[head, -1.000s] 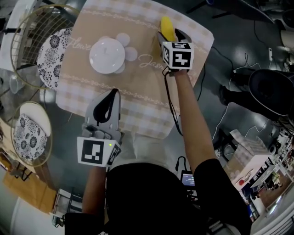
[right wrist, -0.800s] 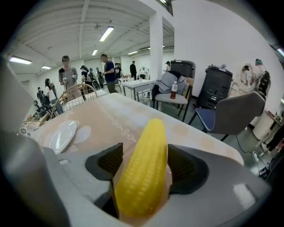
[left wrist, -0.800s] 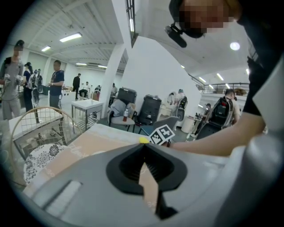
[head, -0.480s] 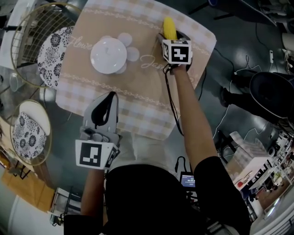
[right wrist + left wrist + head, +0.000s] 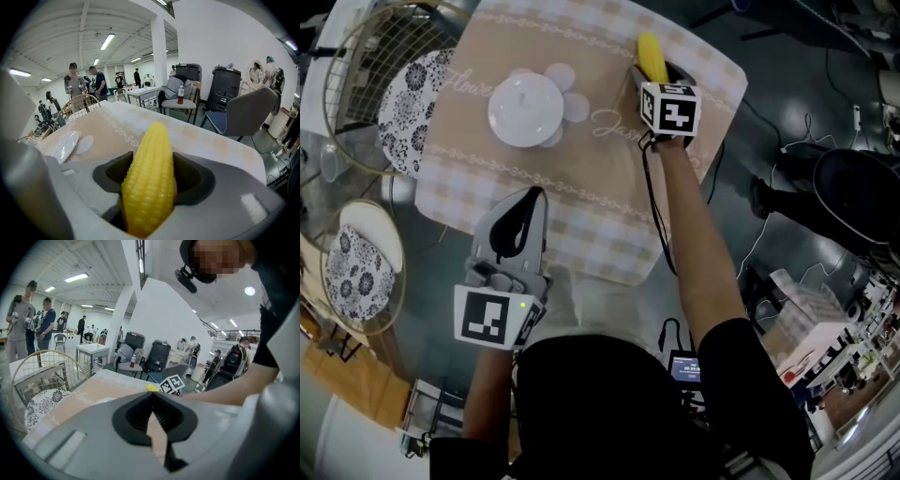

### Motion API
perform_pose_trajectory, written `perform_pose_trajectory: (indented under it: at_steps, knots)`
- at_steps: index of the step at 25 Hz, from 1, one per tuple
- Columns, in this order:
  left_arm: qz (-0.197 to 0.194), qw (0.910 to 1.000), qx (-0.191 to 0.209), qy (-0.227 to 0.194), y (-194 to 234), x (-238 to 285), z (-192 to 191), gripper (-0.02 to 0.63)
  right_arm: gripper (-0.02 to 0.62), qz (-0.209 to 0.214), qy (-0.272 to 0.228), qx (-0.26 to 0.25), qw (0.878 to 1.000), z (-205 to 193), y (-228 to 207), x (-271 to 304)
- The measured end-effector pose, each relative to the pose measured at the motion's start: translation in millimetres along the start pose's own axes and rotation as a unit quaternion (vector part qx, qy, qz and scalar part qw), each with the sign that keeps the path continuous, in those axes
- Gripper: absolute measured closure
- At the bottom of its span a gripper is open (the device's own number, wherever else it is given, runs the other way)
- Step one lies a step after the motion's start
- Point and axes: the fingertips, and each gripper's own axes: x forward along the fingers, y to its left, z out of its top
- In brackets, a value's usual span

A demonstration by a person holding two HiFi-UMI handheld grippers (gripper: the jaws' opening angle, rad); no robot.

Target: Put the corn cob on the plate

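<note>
A yellow corn cob (image 5: 651,54) lies on the tablecloth at the table's far right. My right gripper (image 5: 653,75) reaches around it. In the right gripper view the corn cob (image 5: 150,173) fills the gap between the jaws, which are closing, and both pads touch its sides. The white plate (image 5: 525,110) sits on the cloth to the left, apart from the corn, and shows as the plate (image 5: 65,145) at the left of the right gripper view. My left gripper (image 5: 533,195) hovers over the near table edge, shut, with nothing in it; its tips (image 5: 151,398) meet.
The table (image 5: 581,234) has a beige checked cloth. Two wire-backed chairs with floral cushions stand on the left, one (image 5: 408,103) by the far corner and one (image 5: 356,272) nearer. Cables and dark equipment (image 5: 853,187) lie on the floor to the right.
My right gripper has sunk a little around the corn cob. The left gripper has stayed where it was.
</note>
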Motion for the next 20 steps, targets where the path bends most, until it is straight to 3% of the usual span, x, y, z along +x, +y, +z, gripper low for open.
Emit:
perform_pose_trajectory:
  at_steps: [13,20]
  knots:
    - [0.018,0.9998,-0.005,-0.007,17.9,-11.3,0.7,0.597,0.334,0.029,-0.027,-0.015,0.999,17.5,37.2,-11.2]
    - [0.036,0.9992,-0.007,-0.011,31.8,-27.3,-0.1,0.597,0.334,0.073,-0.035,-0.045,0.996,26.8,100.1,-14.0]
